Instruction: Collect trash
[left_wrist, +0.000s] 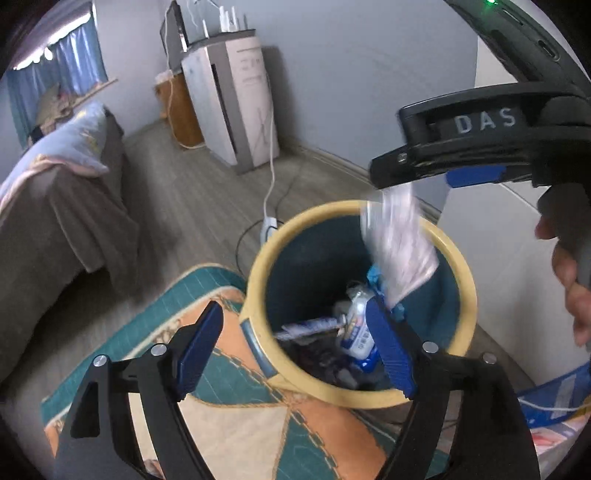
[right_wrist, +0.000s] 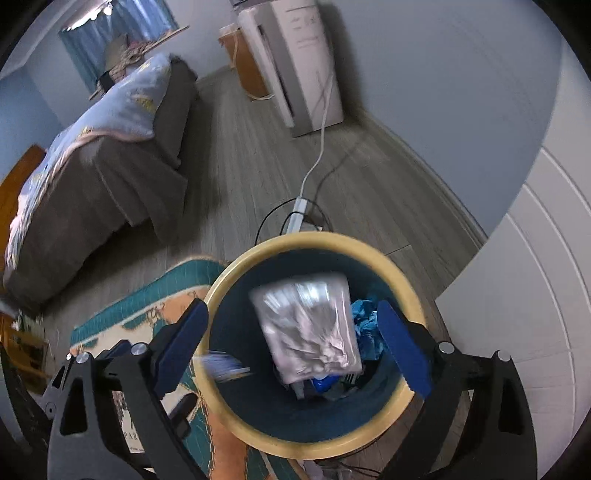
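Jaws of both the right gripper (right_wrist: 291, 350) and left gripper (left_wrist: 295, 354) are gaping empty, a plastic wrapper (right_wrist: 308, 325) is dropping into the part-filled bin (right_wrist: 369, 251), so collection is nearing completion.

Motion-blurred plastic bag (right_wrist: 308, 325) over bin (right_wrist: 236, 273)

Daylight is coming in through a window (left_wrist: 55, 55) half covered by a blue curtain (right_wrist: 118, 33), and it is falling on pale blue-grey walls (left_wrist: 351, 74). Grey wood-look planks are running across the floor (right_wrist: 236, 155). A bed (right_wrist: 99, 177) with a brown skirt is standing along the left, a light blue blanket (right_wrist: 122, 107) lying over it. Against the far wall a tall white appliance (left_wrist: 236, 96) is standing beside a low wooden cabinet (left_wrist: 181, 107), and a white cable (right_wrist: 314, 162) is trailing from it to a power strip (right_wrist: 297, 214) on the floor. A teal and orange rug (left_wrist: 258, 413) is lying in the foreground. White panelling (right_wrist: 535, 277) is closing off the right.
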